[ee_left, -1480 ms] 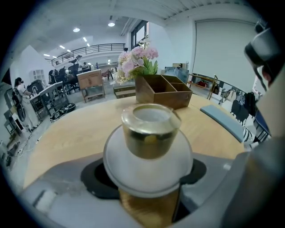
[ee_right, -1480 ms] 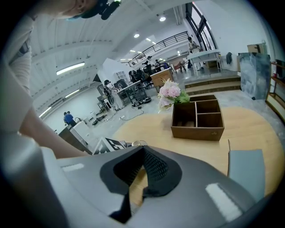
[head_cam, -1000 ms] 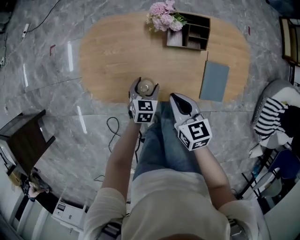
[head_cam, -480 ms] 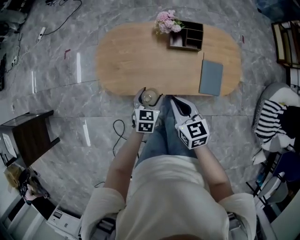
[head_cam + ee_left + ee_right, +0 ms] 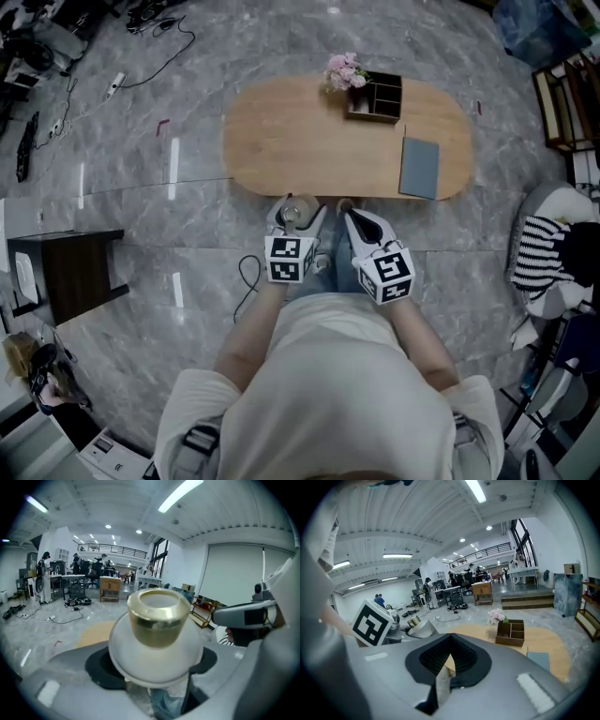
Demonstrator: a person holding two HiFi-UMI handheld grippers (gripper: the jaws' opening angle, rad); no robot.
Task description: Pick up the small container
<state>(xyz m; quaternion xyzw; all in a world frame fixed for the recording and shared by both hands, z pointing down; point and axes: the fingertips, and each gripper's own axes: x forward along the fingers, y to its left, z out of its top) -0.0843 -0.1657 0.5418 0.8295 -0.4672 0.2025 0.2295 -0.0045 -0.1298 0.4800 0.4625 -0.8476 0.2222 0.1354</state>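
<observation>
The small container is a white round jar with a gold cap. My left gripper is shut on it and holds it in the air, just in front of the wooden table's near edge. In the left gripper view the jar fills the space between the dark pads. My right gripper hangs beside it, shut and empty, its jaws meeting at a point. The right gripper view also catches the jar and the left gripper's marker cube.
On the oval table stand a wooden organiser with pink flowers and a grey notebook. A dark side table is at the left. A striped cloth lies at the right, and a cable trails on the marble floor.
The person has drawn back from the table and it looks smaller. Both grippers came back with them, the left one still holding the jar, now off the tabletop.
</observation>
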